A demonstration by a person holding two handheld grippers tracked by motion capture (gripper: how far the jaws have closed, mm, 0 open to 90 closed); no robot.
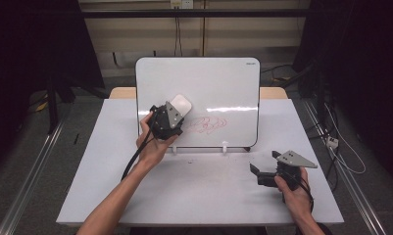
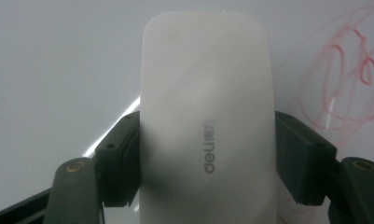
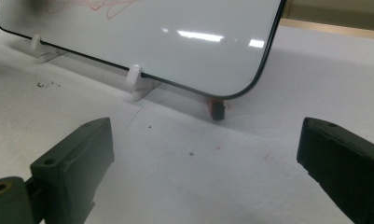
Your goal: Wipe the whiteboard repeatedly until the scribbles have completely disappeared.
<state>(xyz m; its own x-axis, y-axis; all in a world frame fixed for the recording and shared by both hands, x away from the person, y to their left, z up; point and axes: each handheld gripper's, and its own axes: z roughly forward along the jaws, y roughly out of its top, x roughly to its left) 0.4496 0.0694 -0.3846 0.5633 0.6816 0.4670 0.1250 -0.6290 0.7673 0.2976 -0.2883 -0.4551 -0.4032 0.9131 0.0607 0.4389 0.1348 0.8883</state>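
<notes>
While we hold the white rounded plastic eraser (image 2: 207, 121) clamped between the jaws of our left claw (image 1: 177, 111), its flat face sits against the upright white glossy whiteboard (image 1: 223, 83), just left of the red marker scribble (image 1: 208, 124). Our right claw (image 1: 263, 165) rests low on the white bench (image 1: 199, 191), jaws spread wide with nothing between them, well apart from the board's lower right corner.

Closest to the left claw, the risk we judge likeliest is a slip: the eraser is smooth and gripped only at its sides, so a hard sideways stroke could twist it out of the pads. Next, pressing too firmly could tip or slide the board, since it stands on small white clip feet (image 3: 134, 77) and nothing braces it; our right claw is not steadying it. Further along, a stroke that stops short would leave part of the scribble, or smear it.

From the left claw's own camera the eraser hides the board behind it, so we cannot tell how flatly it bears on the surface. A small dark reddish object (image 3: 216, 109) behind the board's corner is too cut off to identify.
</notes>
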